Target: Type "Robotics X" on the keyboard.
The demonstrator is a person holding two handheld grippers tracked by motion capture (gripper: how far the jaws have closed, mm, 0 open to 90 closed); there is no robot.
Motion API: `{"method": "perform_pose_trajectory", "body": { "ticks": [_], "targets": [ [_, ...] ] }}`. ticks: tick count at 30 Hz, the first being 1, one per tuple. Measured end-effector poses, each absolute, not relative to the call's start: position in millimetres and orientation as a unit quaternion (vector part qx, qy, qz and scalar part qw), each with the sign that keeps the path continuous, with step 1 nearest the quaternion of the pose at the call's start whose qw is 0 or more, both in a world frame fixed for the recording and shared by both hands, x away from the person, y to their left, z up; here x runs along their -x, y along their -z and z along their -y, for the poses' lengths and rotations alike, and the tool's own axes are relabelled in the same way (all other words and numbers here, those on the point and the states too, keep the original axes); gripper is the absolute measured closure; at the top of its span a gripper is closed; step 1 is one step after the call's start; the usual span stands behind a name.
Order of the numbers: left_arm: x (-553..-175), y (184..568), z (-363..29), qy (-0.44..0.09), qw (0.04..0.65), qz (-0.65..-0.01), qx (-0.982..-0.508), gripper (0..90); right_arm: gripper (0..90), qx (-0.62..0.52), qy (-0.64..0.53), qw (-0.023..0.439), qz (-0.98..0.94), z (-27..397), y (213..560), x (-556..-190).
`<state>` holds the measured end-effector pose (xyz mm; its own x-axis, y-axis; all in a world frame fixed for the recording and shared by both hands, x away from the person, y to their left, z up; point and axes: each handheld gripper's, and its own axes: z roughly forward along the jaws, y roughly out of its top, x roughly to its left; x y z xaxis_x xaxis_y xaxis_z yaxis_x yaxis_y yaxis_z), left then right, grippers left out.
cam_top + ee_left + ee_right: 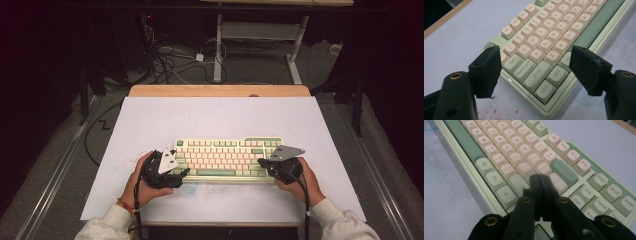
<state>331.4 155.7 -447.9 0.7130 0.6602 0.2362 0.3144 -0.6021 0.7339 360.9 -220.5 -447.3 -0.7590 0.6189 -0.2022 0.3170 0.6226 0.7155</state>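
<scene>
We see a mechanical keyboard with cream and green keycaps lying flat near the middle of the white tabletop, long side facing us. We judge it rigid and fairly heavy, its keycaps loose enough to pop off, so the case ends are the safest hold. The left tongs gape wide at the keyboard's near-left corner, holding nothing, angled in toward the Ctrl and Shift keys. The right tongs are closed, empty, tips hovering above the keys near Enter. Both hands grip from the near edge, forearms converging inward.
</scene>
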Motion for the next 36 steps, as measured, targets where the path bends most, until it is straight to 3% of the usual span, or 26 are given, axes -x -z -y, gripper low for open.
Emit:
{"method": "perform_pose_trajectory", "body": {
  "ticks": [5, 10, 22, 36],
  "targets": [
    [-331, 444, -158, -0.252, 0.348, -0.289, -0.855, 29.8, 90.0, -0.264, -0.337, 0.212, -0.879, 218, 451, -363],
    [-333, 440, -162, -0.238, 0.355, -0.283, -0.858, 50.4, 90.0, -0.262, -0.332, 0.209, -0.882, 217, 453, -362],
    [-338, 432, -173, -0.209, 0.344, -0.289, -0.868, 85.2, 90.0, -0.263, -0.333, 0.209, -0.881, 217, 456, -361],
    [-350, 430, -156, -0.17, 0.341, -0.281, -0.881, 87.4, 90.0, -0.262, -0.332, 0.214, -0.88, 216, 457, -360]
  ]
}}
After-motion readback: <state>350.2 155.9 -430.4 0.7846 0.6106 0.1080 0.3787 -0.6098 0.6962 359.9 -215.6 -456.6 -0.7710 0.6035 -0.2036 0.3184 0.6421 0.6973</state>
